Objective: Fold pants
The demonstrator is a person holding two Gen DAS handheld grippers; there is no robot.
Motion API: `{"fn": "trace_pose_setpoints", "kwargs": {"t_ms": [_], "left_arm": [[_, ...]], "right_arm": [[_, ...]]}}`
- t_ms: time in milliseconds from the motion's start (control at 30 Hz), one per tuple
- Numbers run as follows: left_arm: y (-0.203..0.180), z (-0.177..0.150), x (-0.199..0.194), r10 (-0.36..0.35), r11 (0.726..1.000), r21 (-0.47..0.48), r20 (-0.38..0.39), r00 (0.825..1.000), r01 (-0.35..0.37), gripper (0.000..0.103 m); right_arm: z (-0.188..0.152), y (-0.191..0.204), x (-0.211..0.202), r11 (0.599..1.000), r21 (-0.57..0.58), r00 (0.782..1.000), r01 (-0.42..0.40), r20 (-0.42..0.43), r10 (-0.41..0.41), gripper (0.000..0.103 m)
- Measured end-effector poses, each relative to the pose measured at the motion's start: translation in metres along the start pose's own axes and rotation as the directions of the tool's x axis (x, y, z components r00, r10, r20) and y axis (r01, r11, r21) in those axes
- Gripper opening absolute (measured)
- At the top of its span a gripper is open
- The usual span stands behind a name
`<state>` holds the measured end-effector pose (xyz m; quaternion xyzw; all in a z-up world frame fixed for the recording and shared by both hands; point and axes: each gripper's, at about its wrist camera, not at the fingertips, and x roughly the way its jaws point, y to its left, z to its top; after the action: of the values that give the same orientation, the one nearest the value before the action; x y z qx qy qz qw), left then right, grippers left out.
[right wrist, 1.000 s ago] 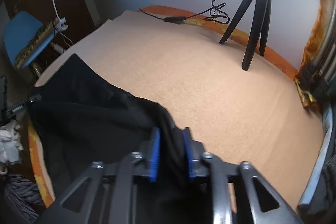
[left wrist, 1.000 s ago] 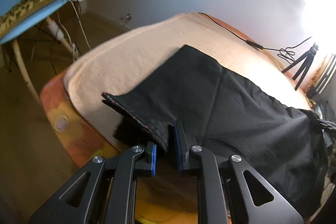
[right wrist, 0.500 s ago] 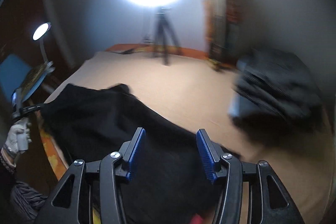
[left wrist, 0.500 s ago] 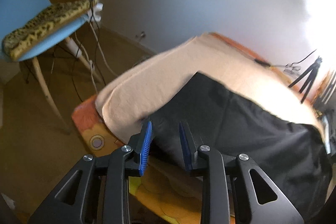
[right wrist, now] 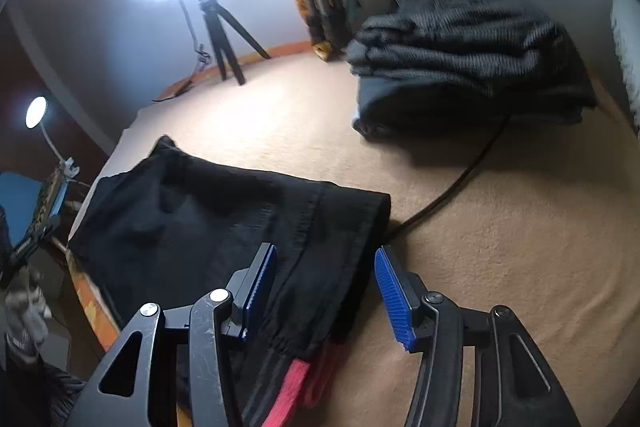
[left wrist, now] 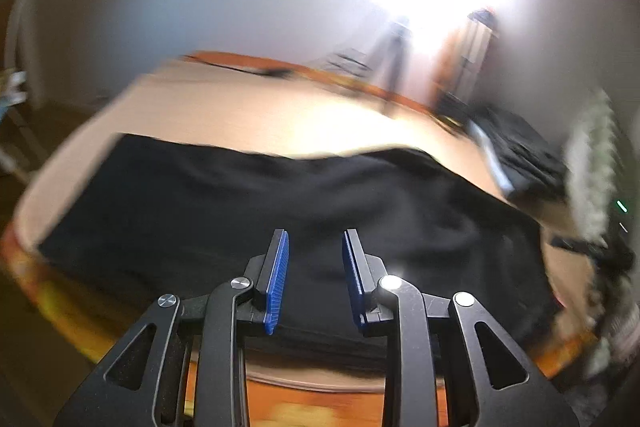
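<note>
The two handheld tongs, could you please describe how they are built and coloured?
Both the left tongs and the right tongs have matte black angular linkage arms with triangular cut-outs, silver round pivot bolts, and ribbed bright blue pads on the inner face of each finger. No cables show.

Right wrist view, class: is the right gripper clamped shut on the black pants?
No. The right gripper stands open, its blue pads apart, with the black pants lying flat on the beige blanket beneath.
</note>
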<state>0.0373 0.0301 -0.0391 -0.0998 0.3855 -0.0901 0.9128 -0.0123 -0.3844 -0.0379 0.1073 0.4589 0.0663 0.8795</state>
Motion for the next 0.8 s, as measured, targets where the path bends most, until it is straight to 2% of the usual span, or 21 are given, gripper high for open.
{"fn": "trace_pose_setpoints", "kwargs": {"t_ms": [167,233,400,433,467,533,567,667,800], "left_arm": [[-0.053,-0.019,0.03,-0.112,0.988,0.094,-0.108,0.988,0.122,0.026],[-0.071,-0.028,0.04,-0.13,0.981,0.123,-0.145,0.981,0.148,0.026],[-0.1,-0.045,0.056,-0.155,0.964,0.181,-0.214,0.964,0.195,0.026],[-0.106,-0.046,0.059,-0.152,0.96,0.198,-0.221,0.963,0.197,0.026],[-0.111,-0.047,0.062,-0.148,0.958,0.209,-0.224,0.963,0.196,0.026],[-0.117,-0.047,0.065,-0.147,0.955,0.221,-0.231,0.962,0.199,0.026],[-0.12,-0.046,0.067,-0.15,0.954,0.22,-0.232,0.961,0.202,0.026],[-0.126,-0.043,0.067,-0.151,0.951,0.234,-0.215,0.965,0.201,0.026],[-0.136,-0.044,0.075,-0.138,0.943,0.27,-0.211,0.968,0.193,0.026]], "right_arm": [[0.007,-0.013,0.022,0.998,0.054,1.0,-0.015,-0.025,0.017,0.054],[0.011,-0.016,0.028,0.997,0.068,0.999,-0.045,-0.028,0.047,0.054],[0.017,-0.018,0.045,0.992,0.096,0.996,-0.079,-0.028,0.082,0.045],[0.018,-0.017,0.049,0.991,0.1,0.995,-0.087,-0.03,0.09,0.04],[0.018,-0.016,0.052,0.99,0.102,0.994,-0.097,-0.032,0.101,0.029],[0.018,-0.014,0.055,0.986,0.11,0.991,-0.123,-0.032,0.127,0.019],[0.018,-0.012,0.054,0.985,0.111,0.991,-0.132,-0.023,0.135,0.011],[0.026,-0.005,0.041,0.984,0.09,0.988,-0.156,0.016,0.156,0.006],[0.043,-0.004,0.034,0.991,0.052,0.99,-0.127,0.064,0.124,0.005]]}}
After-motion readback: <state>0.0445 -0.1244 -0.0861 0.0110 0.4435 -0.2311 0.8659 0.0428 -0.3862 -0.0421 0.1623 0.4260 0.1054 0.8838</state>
